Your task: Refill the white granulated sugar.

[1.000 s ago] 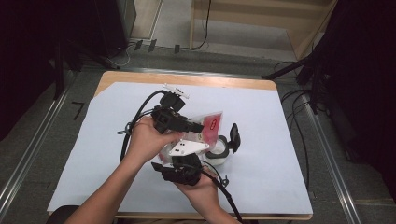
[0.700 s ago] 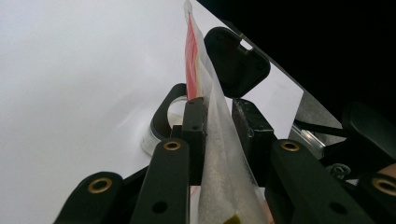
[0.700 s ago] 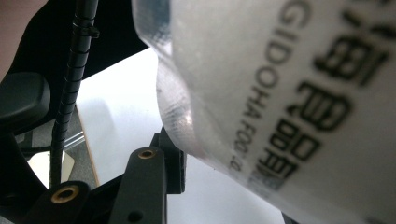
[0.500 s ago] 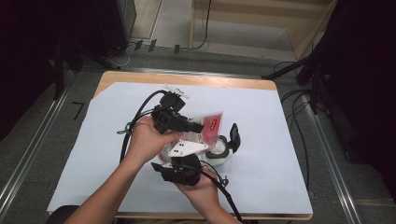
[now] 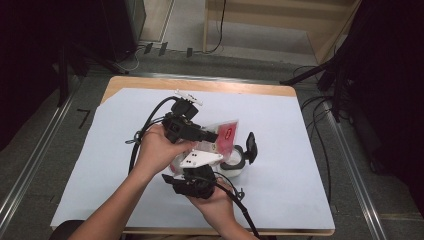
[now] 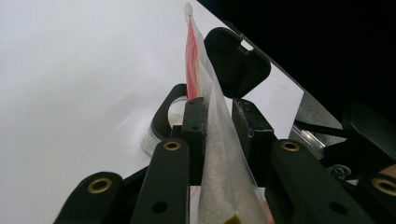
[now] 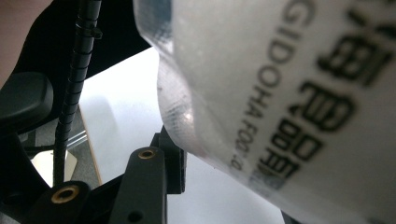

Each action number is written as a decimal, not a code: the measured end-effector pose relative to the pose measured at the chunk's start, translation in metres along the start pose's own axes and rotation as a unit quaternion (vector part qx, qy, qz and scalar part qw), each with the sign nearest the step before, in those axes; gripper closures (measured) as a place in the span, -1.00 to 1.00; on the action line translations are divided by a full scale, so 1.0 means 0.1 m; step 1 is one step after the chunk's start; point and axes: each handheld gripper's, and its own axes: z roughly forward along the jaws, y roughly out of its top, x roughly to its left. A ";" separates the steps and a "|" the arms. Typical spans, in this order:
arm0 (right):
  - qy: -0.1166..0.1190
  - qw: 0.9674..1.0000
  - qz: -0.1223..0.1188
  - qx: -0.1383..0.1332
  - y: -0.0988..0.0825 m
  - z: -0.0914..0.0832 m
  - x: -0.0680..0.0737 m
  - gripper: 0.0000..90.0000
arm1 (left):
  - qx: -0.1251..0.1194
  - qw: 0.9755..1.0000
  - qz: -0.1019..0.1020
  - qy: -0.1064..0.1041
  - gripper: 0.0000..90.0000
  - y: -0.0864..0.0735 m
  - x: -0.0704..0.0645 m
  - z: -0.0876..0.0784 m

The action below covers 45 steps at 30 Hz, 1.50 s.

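High view: nothing has shifted against the pictures of a second ago; both hands and the packet (image 5: 220, 137) are found in the same places, so the work is judged to be paused in a steady hold, with the packet kept over a round container (image 5: 235, 161) whose black lid (image 5: 250, 146) stands flipped open on the white-covered worktop (image 5: 300, 175). The left hand-held gripper (image 5: 212, 136) is seen at the packet's near end, the right hand-held gripper (image 5: 202, 170) just below it.

Left gripper view: the packet (image 6: 219, 154) is clamped edge-on between the closed jaws, rising past them toward the container (image 6: 161, 126) and its lid (image 6: 236, 63).

Right gripper view: the printed film of the packet (image 7: 289, 93) is pressed close above one visible jaw; whether this hand-held gripper actually clamps it cannot be told.
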 end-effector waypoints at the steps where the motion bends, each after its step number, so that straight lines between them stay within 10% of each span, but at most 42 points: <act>1: 0.000 1.000 0.000 0.000 0.00 0.00 0.00 0.41 | 0.001 1.000 0.000 0.000 0.69 0.01 0.00 0.00; 45: 0.000 1.000 0.000 -0.002 0.03 -0.04 -0.02 0.39 | 0.018 1.000 0.002 -0.005 0.69 0.11 -0.02 0.03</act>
